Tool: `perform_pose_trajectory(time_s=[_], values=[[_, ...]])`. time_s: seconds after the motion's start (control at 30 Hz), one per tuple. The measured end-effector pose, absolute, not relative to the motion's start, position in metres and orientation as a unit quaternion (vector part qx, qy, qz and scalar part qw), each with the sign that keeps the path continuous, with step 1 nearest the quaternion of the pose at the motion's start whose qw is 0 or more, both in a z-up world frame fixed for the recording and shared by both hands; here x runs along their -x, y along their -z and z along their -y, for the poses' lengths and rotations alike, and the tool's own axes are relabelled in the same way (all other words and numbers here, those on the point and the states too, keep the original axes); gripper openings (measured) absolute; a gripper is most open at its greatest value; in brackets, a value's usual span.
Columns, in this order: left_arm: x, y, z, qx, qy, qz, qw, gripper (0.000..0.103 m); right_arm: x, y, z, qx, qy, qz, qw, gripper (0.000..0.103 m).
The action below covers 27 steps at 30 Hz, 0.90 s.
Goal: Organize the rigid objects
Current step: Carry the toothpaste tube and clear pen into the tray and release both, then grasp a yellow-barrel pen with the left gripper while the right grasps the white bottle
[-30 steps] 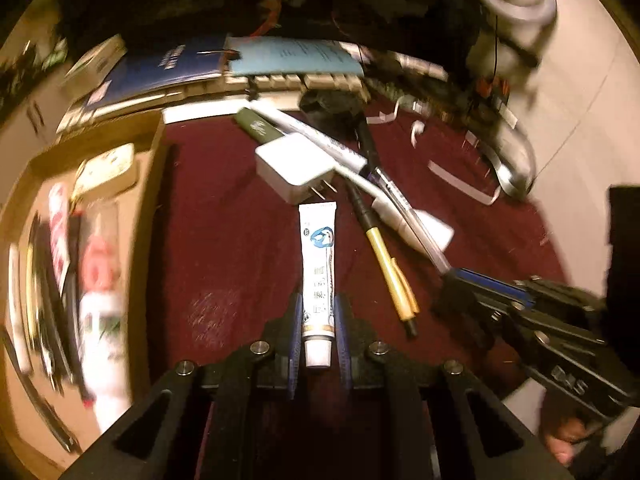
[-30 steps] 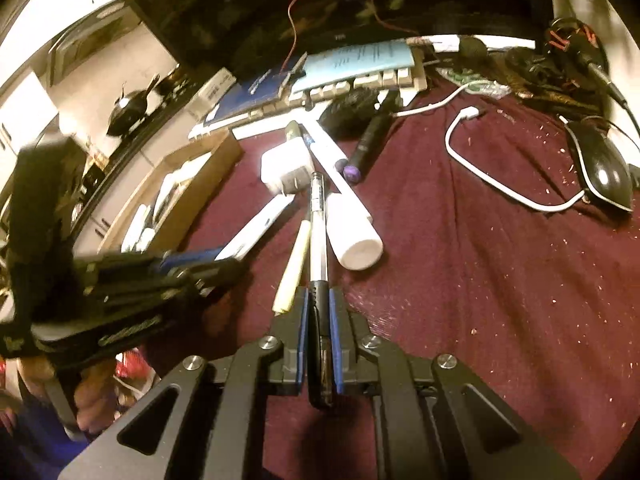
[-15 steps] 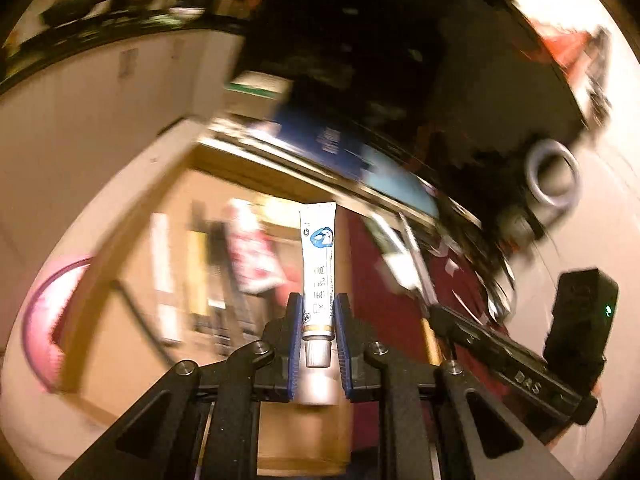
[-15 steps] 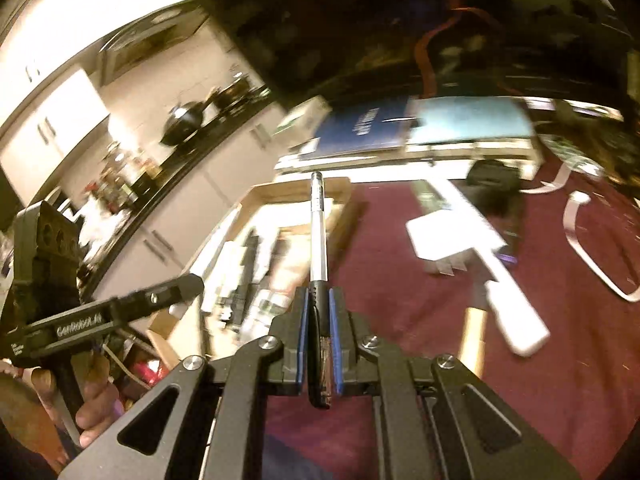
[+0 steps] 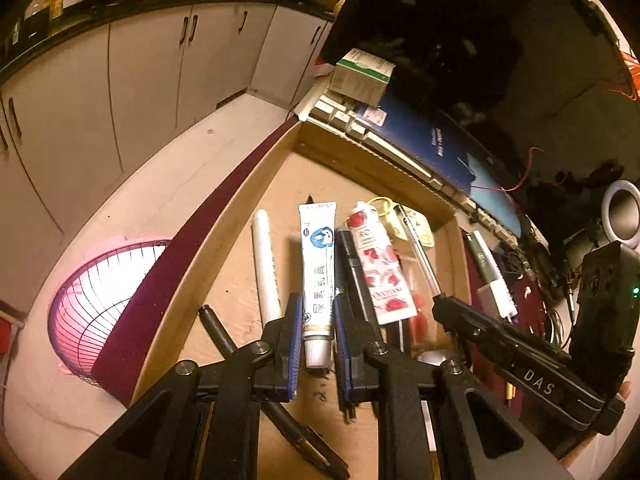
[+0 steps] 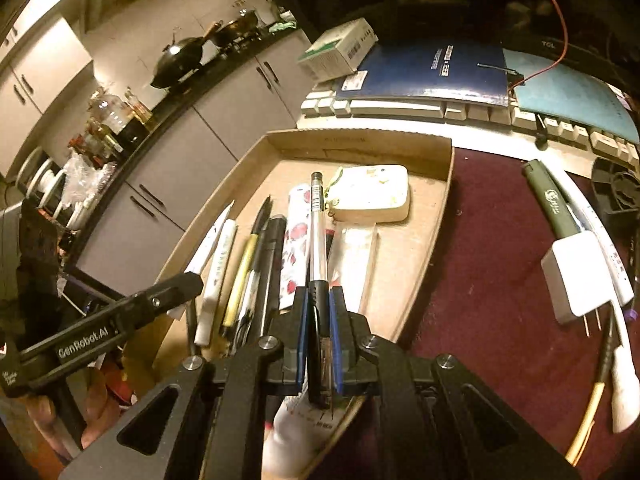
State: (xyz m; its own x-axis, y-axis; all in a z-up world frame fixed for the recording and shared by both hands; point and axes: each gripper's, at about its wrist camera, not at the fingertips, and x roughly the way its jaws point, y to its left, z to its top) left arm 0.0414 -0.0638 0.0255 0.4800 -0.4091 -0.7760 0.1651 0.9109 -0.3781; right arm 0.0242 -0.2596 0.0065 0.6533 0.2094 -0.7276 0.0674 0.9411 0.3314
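Observation:
My left gripper [image 5: 316, 314] is shut on a white ointment tube [image 5: 318, 264] with a blue logo and holds it over the cardboard tray [image 5: 256, 184]. My right gripper [image 6: 319, 304] is shut on a clear ballpoint pen [image 6: 318, 224] with a black cap, held over the same tray [image 6: 436, 216]. In the tray lie a rose-print tube [image 5: 380, 268], a white marker [image 5: 266, 264], black pens [image 5: 218, 332], a yellow pen [image 6: 240, 276] and a cream case [image 6: 374, 194]. The right gripper's arm shows in the left wrist view [image 5: 512, 360].
A white charger plug [image 6: 576, 276], a green lighter [image 6: 550, 200], a yellow pen [image 6: 586, 420] and a white marker lie on the maroon cloth [image 6: 488, 248]. A keyboard [image 6: 400, 110] with booklets and a small box [image 6: 340, 50] stands behind the tray. A pink basket [image 5: 104, 280] sits on the floor.
Both grippers lifted their items off the maroon cloth and swung left. They now hold the tube and the pen over the cardboard tray.

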Motion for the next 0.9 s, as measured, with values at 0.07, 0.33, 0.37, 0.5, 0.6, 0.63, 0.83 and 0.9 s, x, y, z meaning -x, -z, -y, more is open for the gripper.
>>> perform_pose_trajectory(time_s=[0.07, 0.33, 0.37, 0.5, 0.6, 0.63, 0.83, 0.9], values=[[-0.044, -0.024, 0.064, 0.122, 0.164, -0.48, 0.853, 0.015, -0.028, -0.007, 0.26, -0.163, -0.037, -0.414, 0.895, 0.01], [-0.055, -0.019, 0.069, 0.106, 0.154, -0.496, 0.848, 0.015, -0.042, -0.013, 0.258, -0.146, -0.031, -0.406, 0.901, 0.01], [-0.056, -0.02, 0.07, 0.103, 0.153, -0.496, 0.848, 0.015, -0.045, -0.013, 0.259, -0.144, -0.031, -0.408, 0.901, 0.01], [-0.059, -0.017, 0.074, 0.092, 0.144, -0.506, 0.846, 0.015, -0.052, -0.005, 0.26, -0.147, -0.037, -0.422, 0.894, 0.01], [-0.061, -0.014, 0.075, 0.09, 0.144, -0.512, 0.842, 0.015, -0.054, 0.0, 0.257, -0.142, -0.042, -0.429, 0.891, 0.01], [-0.062, -0.013, 0.076, 0.09, 0.142, -0.514, 0.841, 0.015, -0.054, 0.0, 0.256, -0.139, -0.041, -0.431, 0.891, 0.01], [-0.057, -0.018, 0.079, 0.089, 0.15, -0.513, 0.84, 0.041, -0.048, -0.004, 0.257, -0.144, -0.049, -0.422, 0.894, 0.025], [-0.048, -0.026, 0.08, 0.087, 0.15, -0.498, 0.85, 0.054, -0.042, -0.009, 0.259, -0.153, -0.06, -0.41, 0.897, 0.031]])
